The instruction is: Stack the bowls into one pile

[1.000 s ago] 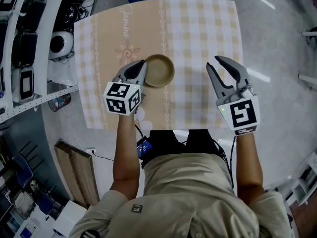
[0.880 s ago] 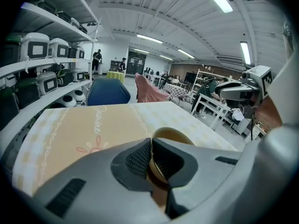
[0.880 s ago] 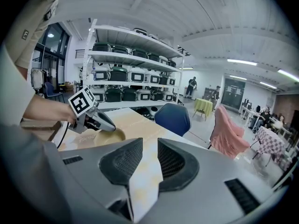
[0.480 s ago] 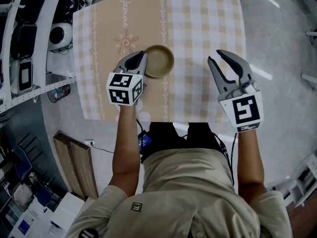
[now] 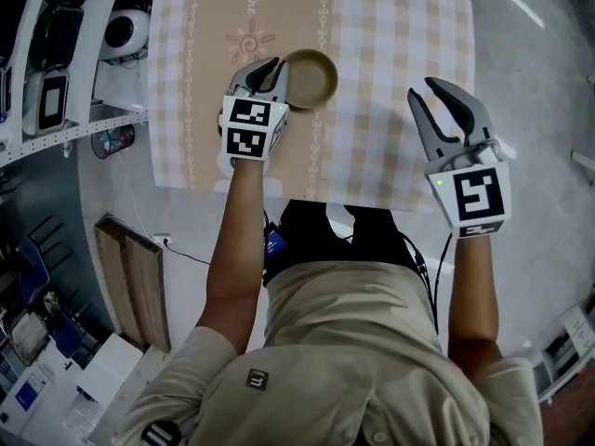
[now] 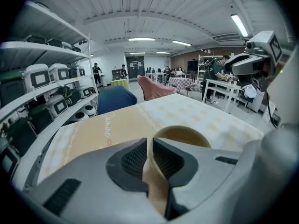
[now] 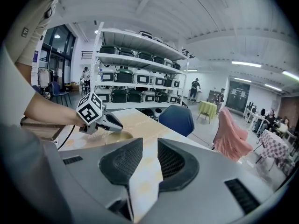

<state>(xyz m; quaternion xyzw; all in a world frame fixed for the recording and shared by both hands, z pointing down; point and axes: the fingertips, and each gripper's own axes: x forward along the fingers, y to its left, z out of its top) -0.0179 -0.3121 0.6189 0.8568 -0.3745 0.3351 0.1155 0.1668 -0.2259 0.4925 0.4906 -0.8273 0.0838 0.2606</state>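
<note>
One tan bowl [image 5: 311,79] sits on the checked tablecloth [image 5: 390,26], left of the middle. My left gripper [image 5: 276,69] is shut on its near left rim; in the left gripper view the rim [image 6: 150,146] is pinched between the jaw pads, with the bowl [image 6: 183,136] just beyond. My right gripper [image 5: 424,91] hovers over the table's right side, well apart from the bowl, open with nothing between its fingers. The right gripper view shows only cloth in its gap [image 7: 149,158], and the left gripper [image 7: 108,122] at the bowl [image 7: 115,135] further off.
Racks of boxed devices [image 5: 51,72] stand close along the table's left side. A wooden board [image 5: 139,282] lies on the floor at the lower left. A blue chair [image 6: 114,99] stands at the table's far end. The table's near edge is by the person's waist.
The head view has shifted, so the table sits higher in the picture. Relative to the cloth pattern, the bowl and both grippers hold the same places. The left stays shut on the rim.
</note>
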